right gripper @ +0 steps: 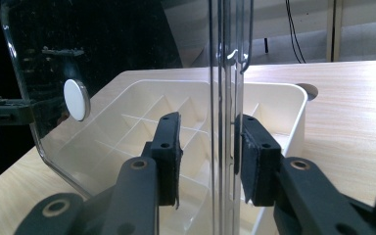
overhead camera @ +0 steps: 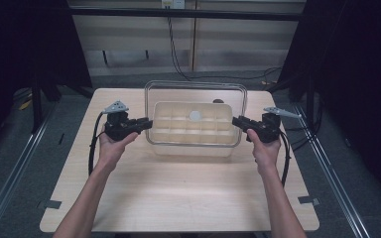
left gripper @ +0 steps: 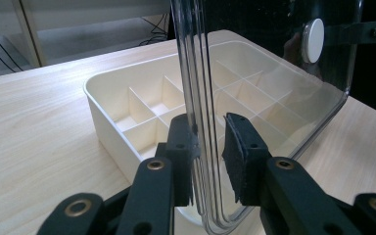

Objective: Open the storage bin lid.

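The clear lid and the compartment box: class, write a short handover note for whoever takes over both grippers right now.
Left gripper: jaws straddle the clear lid at its left edge, gaps showing, not clamped.
Right gripper: the same at the right edge, open.
The lid stands over the cream compartment box on the table; the box compartments look empty.
Done: both grippers in place.
Left: probably close both, then move the lid.

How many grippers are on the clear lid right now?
2. The left gripper straddles the clear lid at its left edge, the right gripper at its right edge, above the divided cream tray. Both look slightly open.
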A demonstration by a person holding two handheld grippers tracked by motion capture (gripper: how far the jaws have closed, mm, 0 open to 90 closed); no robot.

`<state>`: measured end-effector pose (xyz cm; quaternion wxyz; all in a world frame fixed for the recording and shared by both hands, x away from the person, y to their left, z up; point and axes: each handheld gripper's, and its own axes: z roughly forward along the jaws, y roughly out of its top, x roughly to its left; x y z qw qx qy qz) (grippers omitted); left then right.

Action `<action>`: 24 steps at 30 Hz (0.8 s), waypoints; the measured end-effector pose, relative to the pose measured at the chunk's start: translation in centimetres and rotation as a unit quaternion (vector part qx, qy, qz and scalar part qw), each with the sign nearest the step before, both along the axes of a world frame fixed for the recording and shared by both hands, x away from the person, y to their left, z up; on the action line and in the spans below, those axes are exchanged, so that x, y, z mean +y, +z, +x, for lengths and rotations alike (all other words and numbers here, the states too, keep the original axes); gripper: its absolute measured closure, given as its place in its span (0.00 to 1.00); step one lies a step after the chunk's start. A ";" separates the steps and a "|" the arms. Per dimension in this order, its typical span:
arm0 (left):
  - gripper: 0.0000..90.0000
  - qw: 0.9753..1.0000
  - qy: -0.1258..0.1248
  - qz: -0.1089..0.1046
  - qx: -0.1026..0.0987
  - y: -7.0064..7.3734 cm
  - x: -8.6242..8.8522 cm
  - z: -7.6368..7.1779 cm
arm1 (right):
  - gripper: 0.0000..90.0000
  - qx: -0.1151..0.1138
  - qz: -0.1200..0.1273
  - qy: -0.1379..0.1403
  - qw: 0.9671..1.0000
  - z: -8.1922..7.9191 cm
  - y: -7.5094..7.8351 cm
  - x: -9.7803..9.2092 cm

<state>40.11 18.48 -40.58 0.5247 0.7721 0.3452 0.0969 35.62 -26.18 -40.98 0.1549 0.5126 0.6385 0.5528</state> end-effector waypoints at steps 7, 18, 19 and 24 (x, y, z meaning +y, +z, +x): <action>0.82 1.000 0.004 0.004 0.000 0.1 0.1 -0.5 | 0.72 -0.006 0.004 -0.001 1.000 -0.5 0.1 0.2; 0.82 1.000 -0.001 0.000 0.000 0.3 0.6 -1.3 | 0.73 -0.003 0.010 0.012 1.000 -1.0 0.2 0.3; 0.82 1.000 -0.001 -0.001 0.000 0.3 0.5 -1.4 | 0.73 -0.002 0.010 0.013 1.000 -1.2 0.2 0.2; 0.83 1.000 -0.003 -0.004 0.003 0.1 0.6 -1.7 | 0.74 -0.005 0.011 0.017 1.000 -1.6 0.3 0.0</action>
